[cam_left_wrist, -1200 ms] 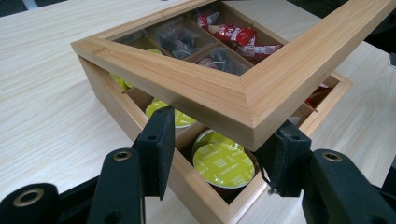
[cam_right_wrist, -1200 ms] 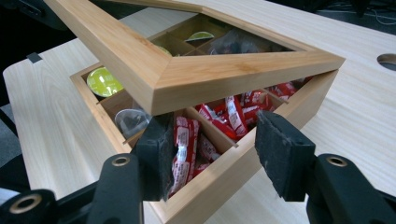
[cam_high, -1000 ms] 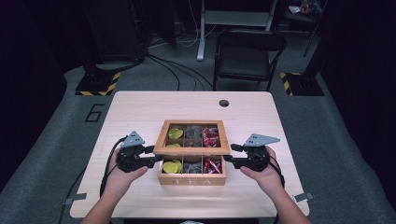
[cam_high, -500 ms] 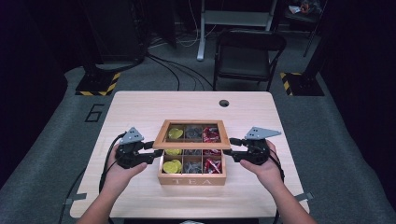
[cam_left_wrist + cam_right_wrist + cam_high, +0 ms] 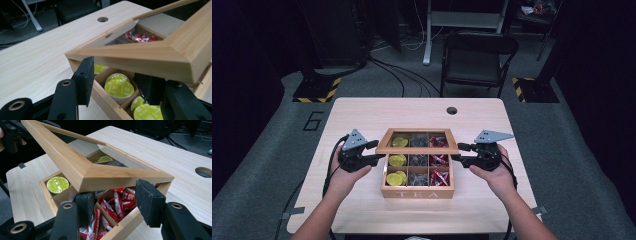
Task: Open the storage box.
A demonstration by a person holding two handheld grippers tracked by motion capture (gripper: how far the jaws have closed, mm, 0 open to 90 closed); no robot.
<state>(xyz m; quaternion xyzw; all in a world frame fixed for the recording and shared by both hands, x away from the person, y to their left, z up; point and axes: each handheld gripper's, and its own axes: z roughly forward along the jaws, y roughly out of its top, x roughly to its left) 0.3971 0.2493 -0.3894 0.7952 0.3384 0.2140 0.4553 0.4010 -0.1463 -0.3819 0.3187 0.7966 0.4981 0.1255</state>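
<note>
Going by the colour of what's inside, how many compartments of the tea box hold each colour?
Yellow pods: 3
Grey items: 3
Red packets: 3
Total: 9 compartments in the tea box

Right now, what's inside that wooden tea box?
The tea box holds yellow-green capsules on the left, grey packets in the middle and red sachets on the right. The half-raised lid covers part of the back row.

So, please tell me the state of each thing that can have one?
Tea box: open, compartments full.
Lid: half raised, tilted.
Left claw: jaws under the lid's edge, astride the box wall.
Right claw: jaws under the lid's corner; they have just been closing.
</note>
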